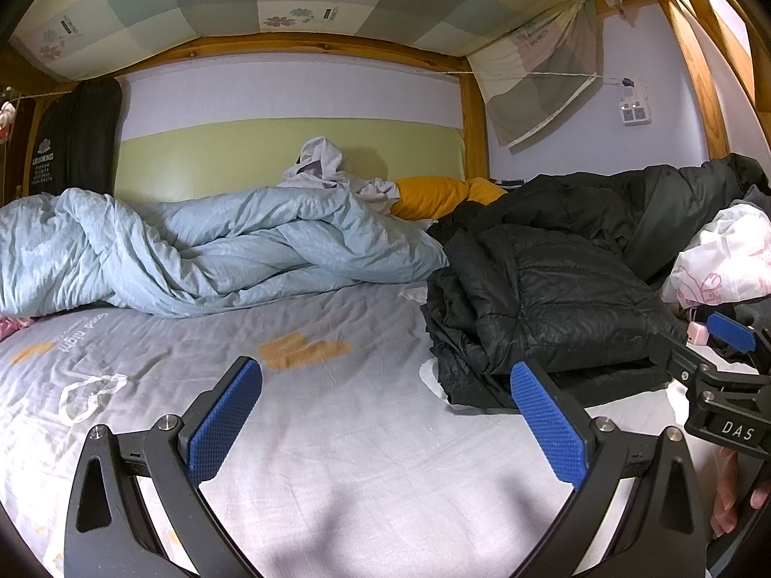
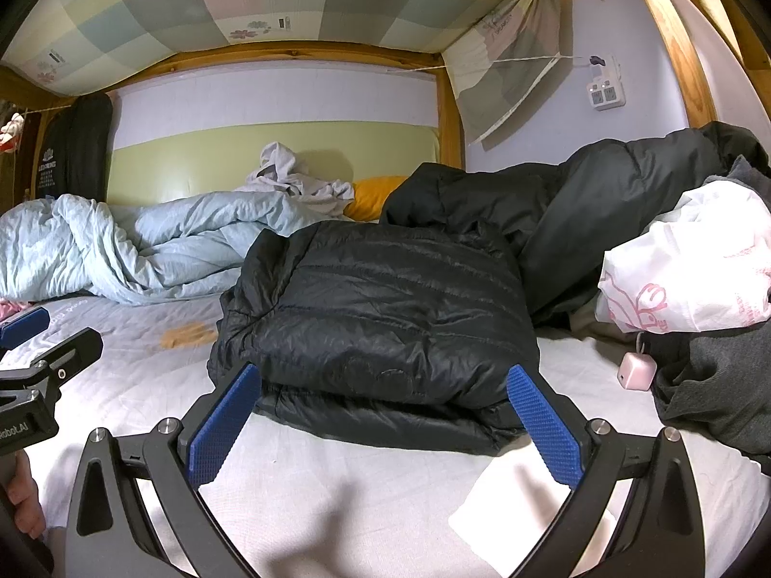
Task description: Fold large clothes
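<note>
1. 2 claws hover low over the bed point(image 1: 366, 433); each is spread wide and grips nothing.
2. Left claw point(image 1: 385, 419) sits over bare sheet, left of the black puffer jacket point(image 1: 539, 298).
3. Right claw point(image 2: 383, 421) faces the folded jacket's near edge, not touching.
4. Blue quilt point(image 1: 202, 245) lies bunched behind; a white plastic bag point(image 2: 684, 269) sits right.

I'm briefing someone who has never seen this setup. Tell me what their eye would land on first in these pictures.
The folded black puffer jacket dominates, lying on the bed sheet straight ahead of the open right gripper. Behind it to the left, a rumpled light blue quilt stretches along the back of the bed. The open left gripper hangs over bare sheet, and a white plastic bag with pink print sits at the far right.
</note>
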`<state>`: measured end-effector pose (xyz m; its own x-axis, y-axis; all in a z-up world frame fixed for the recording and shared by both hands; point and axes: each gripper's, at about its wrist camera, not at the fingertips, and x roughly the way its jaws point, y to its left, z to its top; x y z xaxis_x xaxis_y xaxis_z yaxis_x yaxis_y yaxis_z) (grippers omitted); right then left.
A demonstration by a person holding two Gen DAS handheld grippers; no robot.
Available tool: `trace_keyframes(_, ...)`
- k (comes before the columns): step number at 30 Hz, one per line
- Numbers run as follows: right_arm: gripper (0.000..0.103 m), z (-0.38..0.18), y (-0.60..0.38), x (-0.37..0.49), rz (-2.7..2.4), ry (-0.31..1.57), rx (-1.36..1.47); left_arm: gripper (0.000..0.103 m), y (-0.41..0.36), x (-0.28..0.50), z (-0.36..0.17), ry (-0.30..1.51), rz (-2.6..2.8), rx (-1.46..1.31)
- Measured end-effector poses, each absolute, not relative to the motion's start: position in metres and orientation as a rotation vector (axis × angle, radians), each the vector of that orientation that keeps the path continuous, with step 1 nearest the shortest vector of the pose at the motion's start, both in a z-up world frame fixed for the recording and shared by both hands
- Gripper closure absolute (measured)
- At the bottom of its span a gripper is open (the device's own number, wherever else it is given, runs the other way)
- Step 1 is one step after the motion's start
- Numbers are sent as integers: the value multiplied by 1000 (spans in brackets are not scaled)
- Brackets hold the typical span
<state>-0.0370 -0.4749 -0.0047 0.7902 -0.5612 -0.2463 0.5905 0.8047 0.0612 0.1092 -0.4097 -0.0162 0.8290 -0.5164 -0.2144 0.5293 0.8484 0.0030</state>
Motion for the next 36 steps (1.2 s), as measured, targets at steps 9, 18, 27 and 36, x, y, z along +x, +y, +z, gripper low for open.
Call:
trace_keyframes(9, 0, -4, -474, -37, -622, 224, 140, 0, -408, 113, -17, 219, -554, 60)
trace_keyframes(18, 0, -3, -475, -36, -622, 226, 141, 0, -409, 112, -17, 220, -553, 60)
trace_keyframes(27, 0, -3, -475, -36, -622, 227, 143, 0, -409, 112, -17, 219, -554, 61)
trace_keyframes(36, 0, -2, -473, -36, -624, 228, 143, 0, -409, 112, -17, 219, -554, 62)
